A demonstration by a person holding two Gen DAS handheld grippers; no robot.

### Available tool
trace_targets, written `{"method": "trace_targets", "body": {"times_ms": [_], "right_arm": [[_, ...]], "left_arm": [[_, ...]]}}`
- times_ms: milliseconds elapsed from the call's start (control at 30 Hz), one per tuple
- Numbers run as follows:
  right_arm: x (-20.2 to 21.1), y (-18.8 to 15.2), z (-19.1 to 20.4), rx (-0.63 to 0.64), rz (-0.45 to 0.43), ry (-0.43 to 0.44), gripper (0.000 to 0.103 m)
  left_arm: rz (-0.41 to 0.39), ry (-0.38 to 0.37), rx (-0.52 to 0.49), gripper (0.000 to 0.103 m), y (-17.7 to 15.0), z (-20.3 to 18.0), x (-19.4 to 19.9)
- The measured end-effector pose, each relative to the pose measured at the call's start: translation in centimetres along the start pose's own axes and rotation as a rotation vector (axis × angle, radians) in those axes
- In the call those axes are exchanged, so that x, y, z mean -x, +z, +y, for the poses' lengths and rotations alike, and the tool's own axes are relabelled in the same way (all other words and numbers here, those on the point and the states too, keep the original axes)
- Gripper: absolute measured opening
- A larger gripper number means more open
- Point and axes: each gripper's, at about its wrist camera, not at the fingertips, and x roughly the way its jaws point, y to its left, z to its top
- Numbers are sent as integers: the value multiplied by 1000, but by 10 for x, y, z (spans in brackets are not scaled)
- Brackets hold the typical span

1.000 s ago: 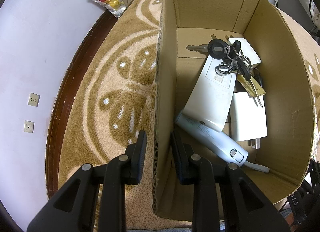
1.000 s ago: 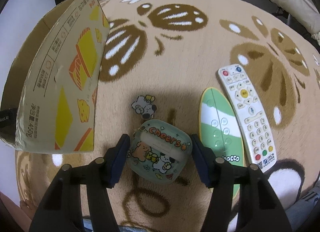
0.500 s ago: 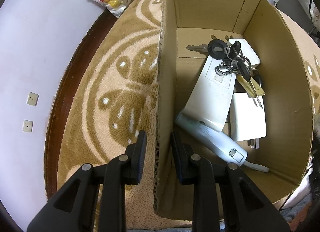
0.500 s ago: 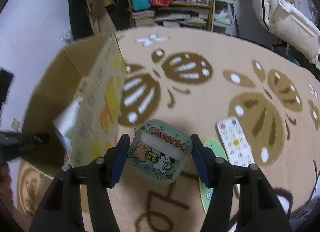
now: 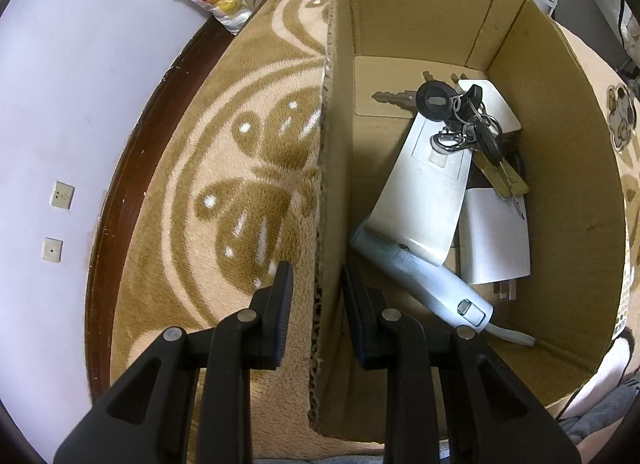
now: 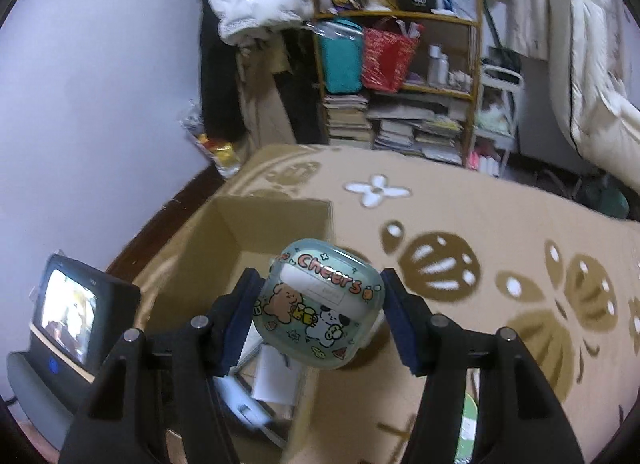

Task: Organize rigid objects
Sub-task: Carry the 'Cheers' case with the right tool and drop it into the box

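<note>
A tan butterfly-patterned rug (image 5: 224,168) carries an open cardboard box (image 5: 560,168). Its near wall is pinched by the left tool (image 5: 316,288), 1 finger outside and 1 inside. In the box lie a white remote (image 5: 424,192), a white adapter (image 5: 496,240) and a bunch of keys (image 5: 460,116). Above the box, the right tool (image 6: 320,304) clamps a cartoon-printed earbud case (image 6: 318,304) between both pads.

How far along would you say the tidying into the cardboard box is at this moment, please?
Partly done. The cardboard box already holds a bunch of keys, white flat pieces and a pale handled device. In hand: the right gripper holds the cartoon earbud case above the box, while the left gripper pinches the box wall. Left: dropping it in; the green item remains on the blanket.
</note>
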Motion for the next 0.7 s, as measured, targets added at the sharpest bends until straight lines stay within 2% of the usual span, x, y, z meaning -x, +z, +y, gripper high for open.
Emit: {"method": "trace_targets", "body": {"times_ms": [233, 433, 700], "right_arm": [[-11, -3, 22, 20, -16, 46, 64], [-27, -13, 17, -56, 60, 64, 65], [-17, -7, 14, -18, 22, 45, 66]], "left_arm": [[1, -23, 16, 25, 0, 4, -2], [1, -31, 19, 25, 0, 4, -2], [3, -36, 25, 25, 1, 5, -3]]}}
